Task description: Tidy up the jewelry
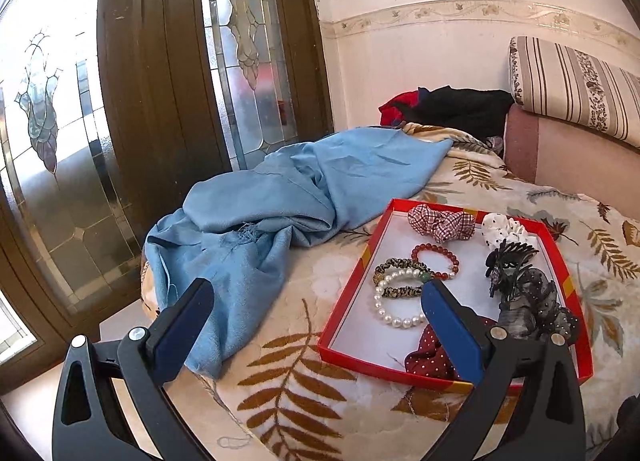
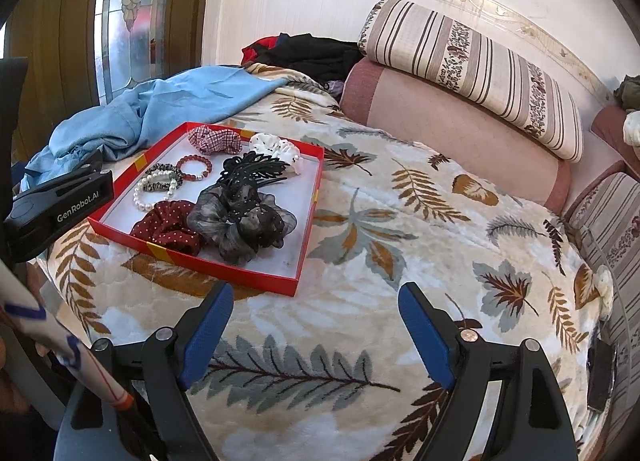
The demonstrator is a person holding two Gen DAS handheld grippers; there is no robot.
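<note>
While the bracelets (image 1: 416, 277) and hair ties (image 1: 442, 223) all lay inside the red tray (image 1: 352, 297), sorting looked nearly done; the left gripper (image 1: 316, 325) hung spread and empty at its near-left edge. The right gripper (image 2: 316, 335), also spread and empty, hovered over blanket (image 2: 420, 221) below the tray (image 2: 308, 221).

A shallow red tray (image 2: 308, 221) is laid flat on a bed, filled with bead bracelets (image 2: 195, 167), scrunchies (image 2: 168, 226) and a black hair claw (image 2: 250, 167).
</note>
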